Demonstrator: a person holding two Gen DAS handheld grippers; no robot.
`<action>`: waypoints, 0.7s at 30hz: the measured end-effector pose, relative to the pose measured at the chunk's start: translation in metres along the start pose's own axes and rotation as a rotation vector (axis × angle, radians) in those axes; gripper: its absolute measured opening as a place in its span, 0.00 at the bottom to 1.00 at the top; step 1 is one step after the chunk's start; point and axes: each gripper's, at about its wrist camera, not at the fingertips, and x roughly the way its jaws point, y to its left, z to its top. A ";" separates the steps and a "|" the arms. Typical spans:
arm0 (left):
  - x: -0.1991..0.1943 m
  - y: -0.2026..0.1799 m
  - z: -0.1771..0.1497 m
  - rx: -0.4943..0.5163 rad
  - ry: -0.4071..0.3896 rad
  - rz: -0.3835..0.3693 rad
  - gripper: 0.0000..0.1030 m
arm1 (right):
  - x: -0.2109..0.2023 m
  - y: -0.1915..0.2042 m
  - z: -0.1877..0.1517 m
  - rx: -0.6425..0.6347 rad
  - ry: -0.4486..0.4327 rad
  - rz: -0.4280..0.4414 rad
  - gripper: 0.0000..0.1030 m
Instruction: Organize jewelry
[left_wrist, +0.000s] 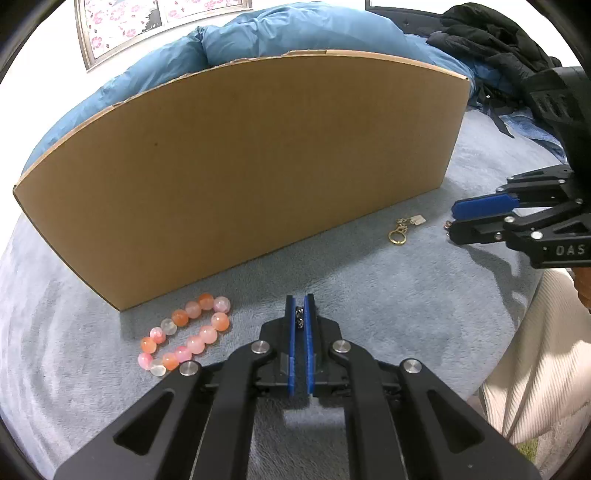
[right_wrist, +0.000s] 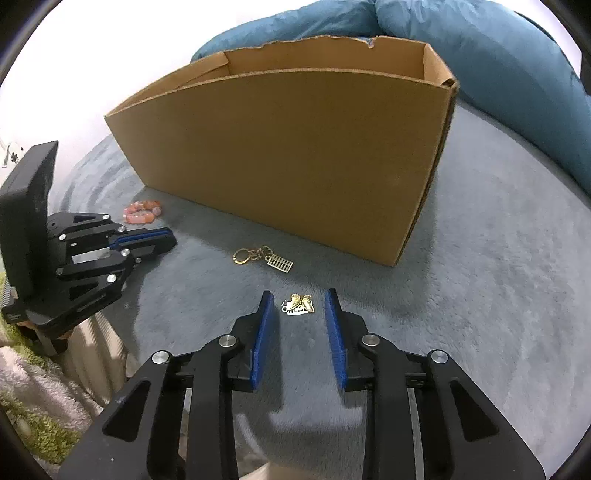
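While the left gripper (left_wrist: 300, 314) pinches a small dark beaded piece (left_wrist: 299, 318) between its blue pads, the right gripper (right_wrist: 300, 301) stands spread around a gold charm (right_wrist: 297, 305) on the grey blanket (right_wrist: 480, 295). A pink bead bracelet (left_wrist: 184, 332) lies at ten o'clock of the left gripper, just beside the cardboard box (right_wrist: 280, 155); a gold keyring (right_wrist: 263, 257) lies at eleven o'clock of the right gripper.

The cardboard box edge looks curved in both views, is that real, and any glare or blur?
Left wrist view: fisheye distortion bows the cardboard box. Right wrist view: same bowing; the wall behind is overexposed white; the right gripper casts a soft shadow on the blanket.
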 end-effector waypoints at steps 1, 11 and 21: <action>0.000 0.000 0.000 0.000 0.000 0.001 0.04 | 0.002 0.000 0.001 -0.003 0.004 -0.003 0.23; 0.001 0.001 0.000 0.002 -0.001 -0.005 0.04 | 0.009 0.002 0.004 -0.003 0.016 -0.012 0.15; 0.001 0.001 0.000 0.007 -0.001 -0.004 0.04 | -0.012 -0.001 0.001 0.001 -0.026 -0.014 0.15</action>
